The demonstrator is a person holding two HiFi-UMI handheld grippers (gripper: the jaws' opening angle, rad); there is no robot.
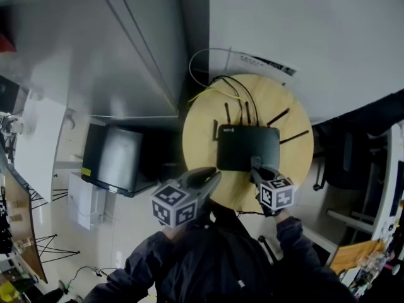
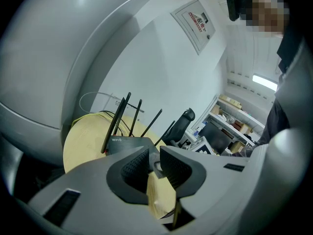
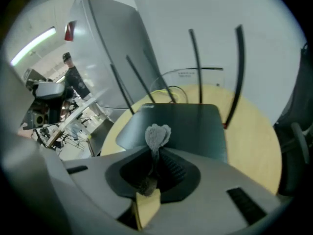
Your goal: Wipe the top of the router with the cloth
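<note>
A black router [image 1: 247,147] with several thin antennas lies on a round wooden table [image 1: 297,169]. My right gripper [image 1: 255,168] is at the router's near right edge, shut on a small grey cloth [image 3: 157,135]. The cloth's bunched end sticks out past the jaws, over the router's top [image 3: 195,126]. My left gripper [image 1: 214,177] hovers off the table's near left edge, apart from the router [image 2: 124,142]. Its jaws stand almost together with nothing between them. In the left gripper view, that gripper [image 2: 154,155] points across the table [image 2: 83,146].
Yellow and black cables [image 1: 227,87] run off the table's far side toward a white wall. A grey cabinet [image 1: 126,55] and a dark box [image 1: 117,160] stand to the left. A black office chair [image 1: 353,156] is at the right. A person [image 3: 73,77] stands far off.
</note>
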